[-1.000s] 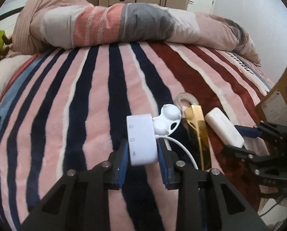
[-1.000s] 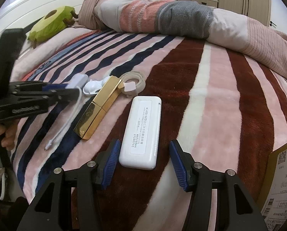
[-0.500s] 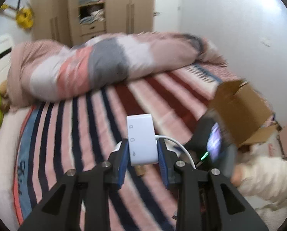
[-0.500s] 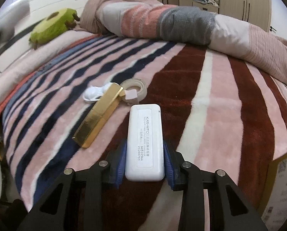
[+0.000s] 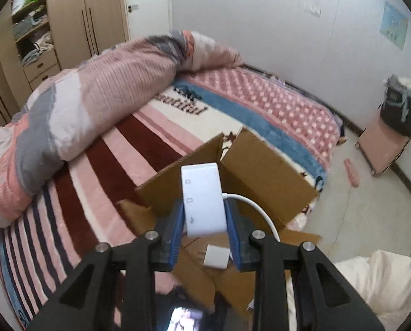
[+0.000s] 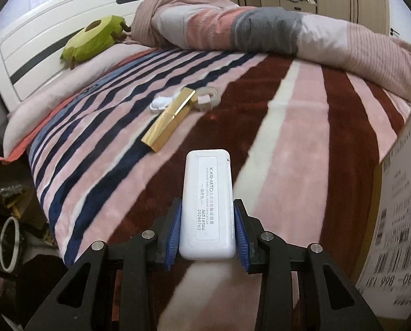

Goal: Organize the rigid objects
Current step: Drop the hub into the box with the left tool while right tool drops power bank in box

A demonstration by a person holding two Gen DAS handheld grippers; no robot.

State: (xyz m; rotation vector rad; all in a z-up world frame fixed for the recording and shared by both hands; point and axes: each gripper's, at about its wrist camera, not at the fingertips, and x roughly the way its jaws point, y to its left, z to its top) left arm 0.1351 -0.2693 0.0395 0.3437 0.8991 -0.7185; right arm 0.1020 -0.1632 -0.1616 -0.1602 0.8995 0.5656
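Observation:
My left gripper [image 5: 204, 230] is shut on a white adapter [image 5: 202, 198] with a white cable [image 5: 256, 212], held above an open cardboard box [image 5: 263, 173] at the bed's edge. A small white block [image 5: 215, 256] lies inside the box. My right gripper [image 6: 207, 233] is shut on a white oblong case [image 6: 207, 204] with a printed label, lifted above the striped blanket [image 6: 310, 143]. Farther on the blanket lie a gold bar-shaped case [image 6: 168, 122], a white small object [image 6: 160, 103] and a tape roll [image 6: 207, 99].
A rolled duvet [image 6: 260, 27] lies across the bed's far side, with a green plush [image 6: 92, 37] by the headboard. The box's labelled side [image 6: 395, 220] is at the right of the right wrist view. A chair with a bag [image 5: 395, 121] stands on the floor.
My left gripper has swung with the adapter from over the bed to above the cardboard box. My right gripper closed on the white case and lifted it off the blanket.

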